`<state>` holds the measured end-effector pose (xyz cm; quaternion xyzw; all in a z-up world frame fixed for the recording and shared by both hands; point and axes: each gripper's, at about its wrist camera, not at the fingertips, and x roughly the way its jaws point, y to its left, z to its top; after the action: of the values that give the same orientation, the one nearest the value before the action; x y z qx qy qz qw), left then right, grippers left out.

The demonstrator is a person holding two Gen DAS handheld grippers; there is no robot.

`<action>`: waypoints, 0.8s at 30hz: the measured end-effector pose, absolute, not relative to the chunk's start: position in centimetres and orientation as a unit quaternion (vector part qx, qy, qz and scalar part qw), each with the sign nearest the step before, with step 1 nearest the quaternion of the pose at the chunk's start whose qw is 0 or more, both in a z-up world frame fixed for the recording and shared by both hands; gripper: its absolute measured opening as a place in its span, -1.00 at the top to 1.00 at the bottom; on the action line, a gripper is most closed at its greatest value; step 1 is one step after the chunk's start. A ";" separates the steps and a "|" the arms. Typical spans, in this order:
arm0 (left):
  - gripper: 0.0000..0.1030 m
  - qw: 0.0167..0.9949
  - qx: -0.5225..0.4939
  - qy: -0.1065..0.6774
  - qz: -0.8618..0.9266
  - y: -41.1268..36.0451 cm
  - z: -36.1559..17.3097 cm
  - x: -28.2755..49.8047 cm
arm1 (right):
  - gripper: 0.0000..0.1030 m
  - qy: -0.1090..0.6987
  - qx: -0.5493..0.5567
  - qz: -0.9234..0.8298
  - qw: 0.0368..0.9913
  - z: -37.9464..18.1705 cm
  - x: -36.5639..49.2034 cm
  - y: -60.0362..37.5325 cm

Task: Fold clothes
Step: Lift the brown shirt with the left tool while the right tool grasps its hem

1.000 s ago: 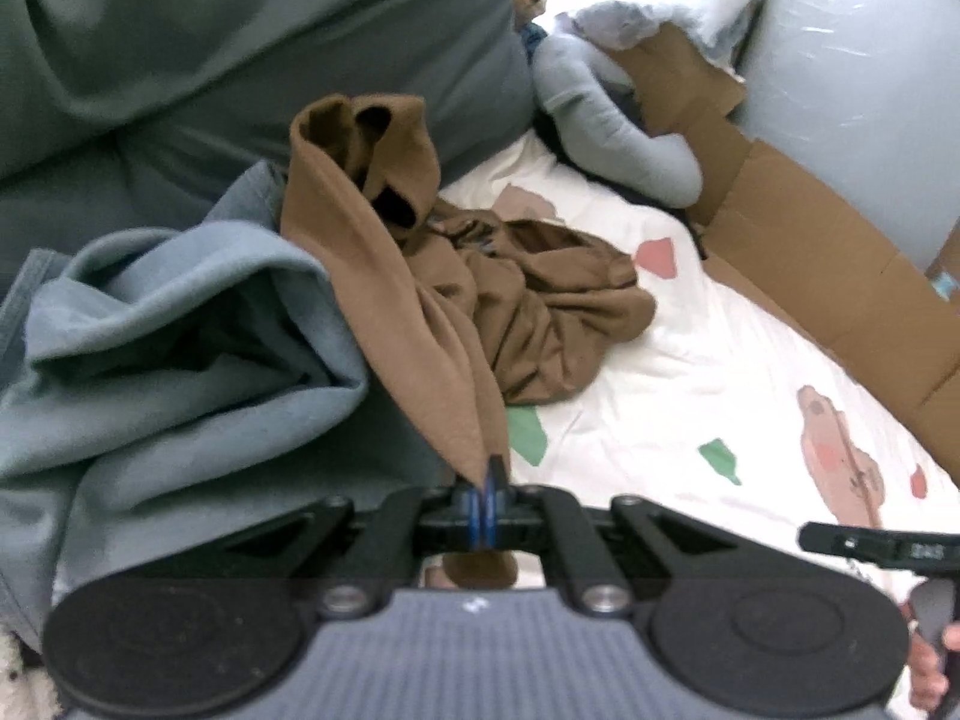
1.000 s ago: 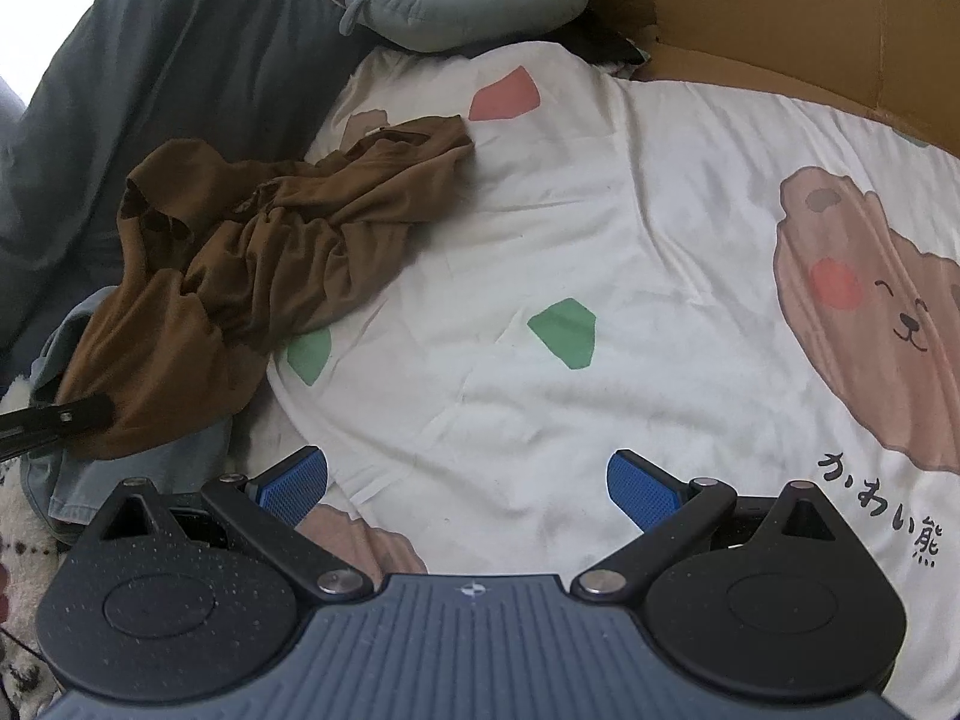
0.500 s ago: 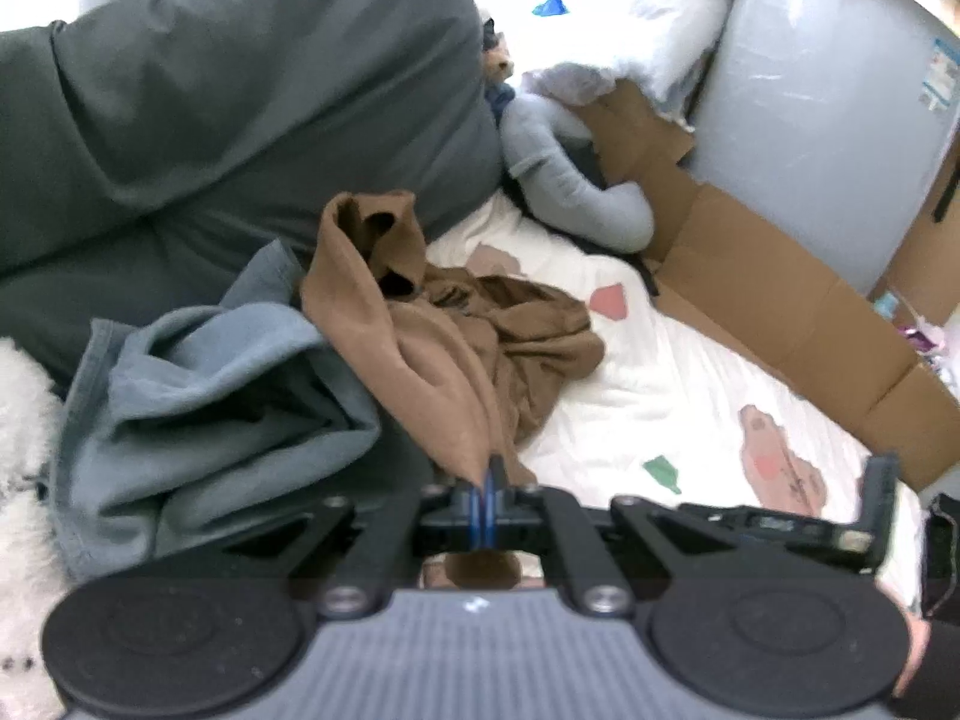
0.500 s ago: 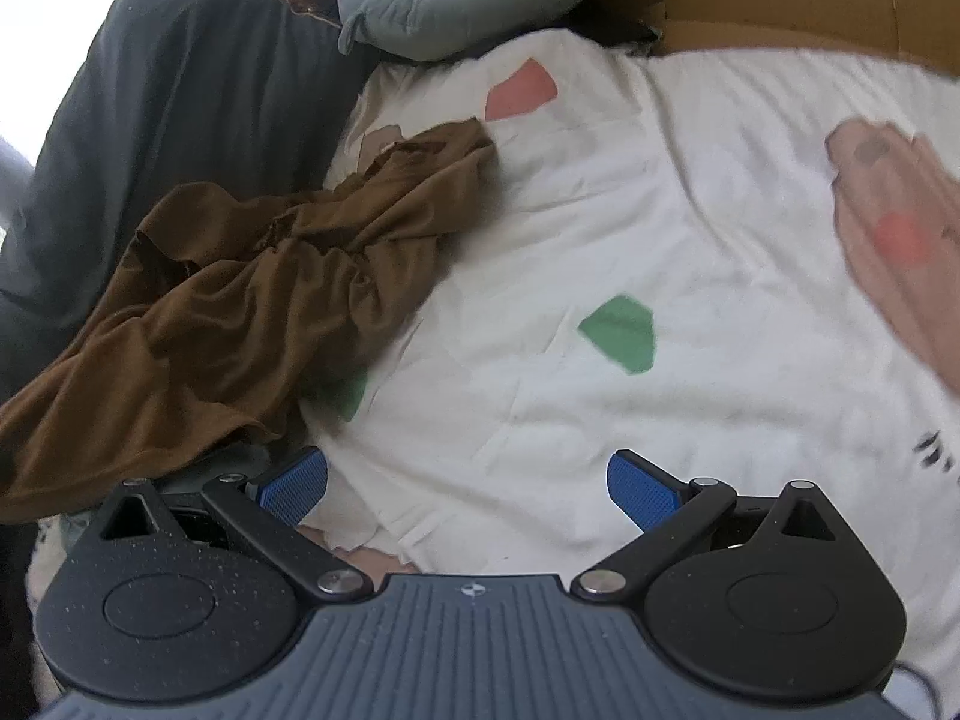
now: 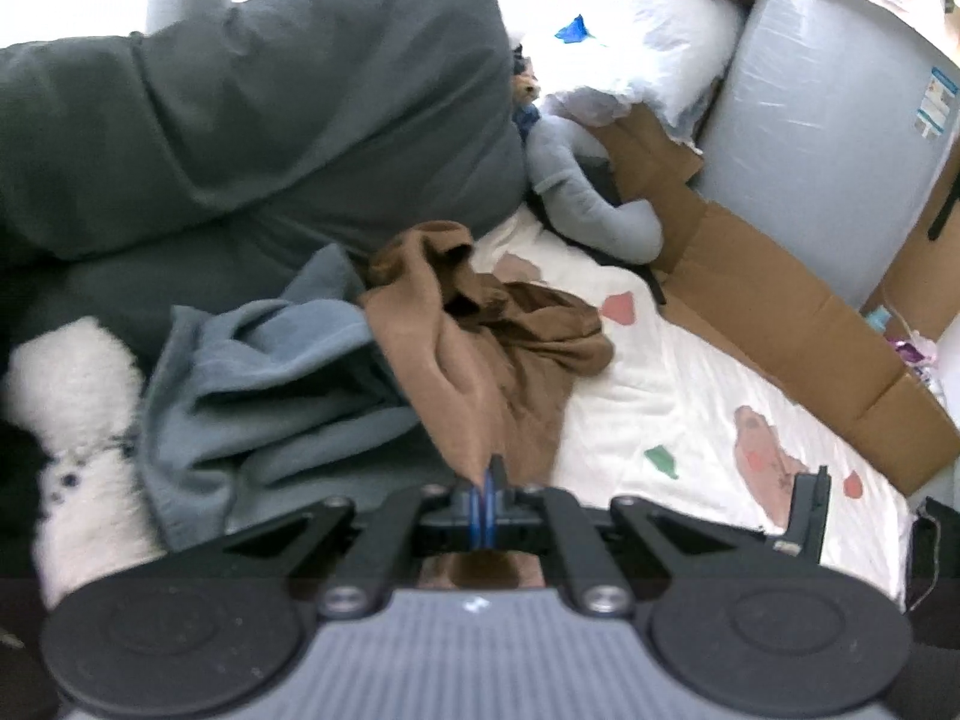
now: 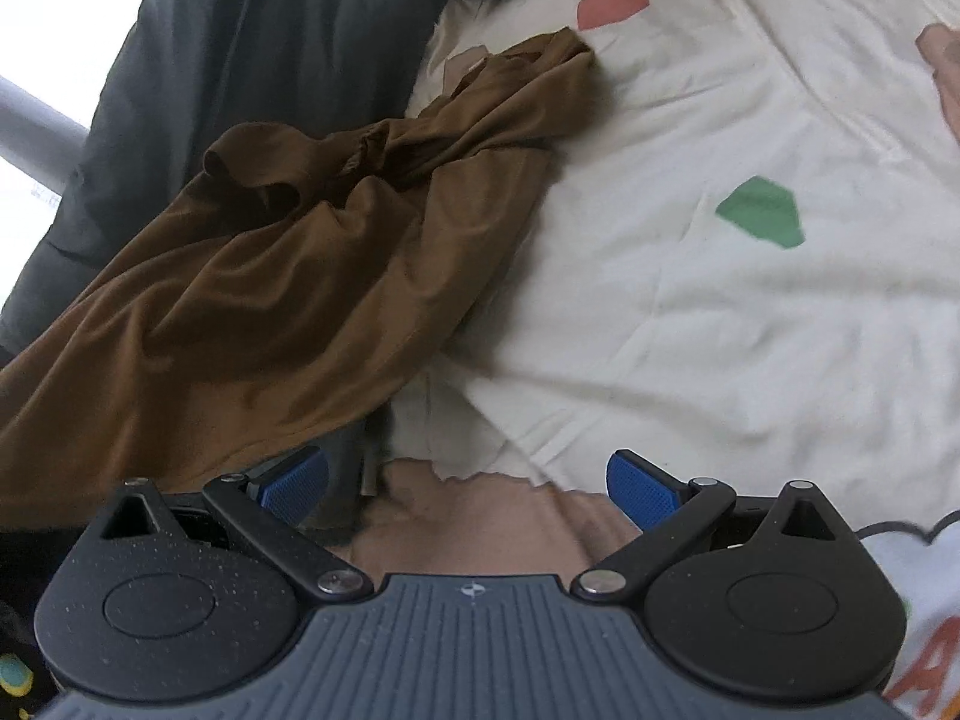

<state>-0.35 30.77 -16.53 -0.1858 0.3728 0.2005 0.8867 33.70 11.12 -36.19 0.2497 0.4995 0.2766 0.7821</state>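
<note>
A crumpled brown garment [image 5: 510, 336] lies on the white patterned bedsheet [image 5: 690, 396]. My left gripper [image 5: 487, 495] is shut on one edge of it and holds that edge up, so the cloth stretches from the pile to the jaws. In the right wrist view the brown garment [image 6: 312, 252] spreads at the left. My right gripper [image 6: 471, 489] is open and empty, low over the sheet [image 6: 750, 300] just right of the garment. Part of the right gripper [image 5: 807, 510] shows at the right of the left wrist view.
A grey-blue blanket [image 5: 264, 384] lies bunched left of the garment. A dark grey pillow [image 5: 270, 120] lies behind. A grey neck pillow [image 5: 588, 204], brown cardboard [image 5: 780, 294] and a fluffy white item [image 5: 78, 420] border the bed.
My left gripper has pulled back and up with the brown edge, stretching the garment. My right gripper has moved left, closer to the garment, still open.
</note>
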 end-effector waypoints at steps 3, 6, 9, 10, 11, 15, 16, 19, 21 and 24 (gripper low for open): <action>0.97 0.882 -0.190 0.372 0.218 31.4 -16.5 -1.9 | -0.98 0.502 0.262 0.275 0.777 -36.6 34.0 11.9; 0.97 0.877 -0.195 0.372 0.234 31.7 -16.6 -3.4 | -0.98 0.502 0.265 0.277 0.775 -36.7 34.9 12.7; 0.97 0.871 -0.200 0.375 0.246 32.0 -16.8 -4.7 | -0.96 0.501 0.268 0.281 0.773 -36.6 36.5 13.5; 0.97 0.869 -0.203 0.375 0.250 32.2 -16.9 -5.1 | -0.91 0.502 0.271 0.284 0.771 -36.6 37.0 13.7; 0.97 0.868 -0.205 0.376 0.254 32.3 -17.0 -5.4 | -0.87 0.503 0.274 0.287 0.768 -36.5 37.5 14.1; 0.97 0.862 -0.210 0.381 0.260 32.5 -17.0 -6.4 | -0.80 0.513 0.278 0.291 0.758 -36.7 39.0 16.0; 0.97 0.862 -0.210 0.381 0.260 32.6 -16.9 -6.7 | -0.78 0.519 0.282 0.291 0.752 -37.0 39.4 16.5; 0.97 0.859 -0.221 0.382 0.261 32.8 -17.1 -7.4 | -0.76 0.529 0.304 0.293 0.736 -37.6 40.9 17.5; 0.97 0.857 -0.225 0.385 0.258 32.8 -17.4 -7.8 | -0.76 0.538 0.313 0.293 0.726 -38.1 42.2 18.1; 0.97 0.853 -0.234 0.389 0.257 32.7 -17.9 -8.4 | -0.76 0.546 0.323 0.294 0.715 -38.4 44.1 18.8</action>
<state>-8.36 32.66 -17.94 -0.2344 0.3886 0.2570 0.8533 44.10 18.82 -38.40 0.3231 0.5456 0.2936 0.7153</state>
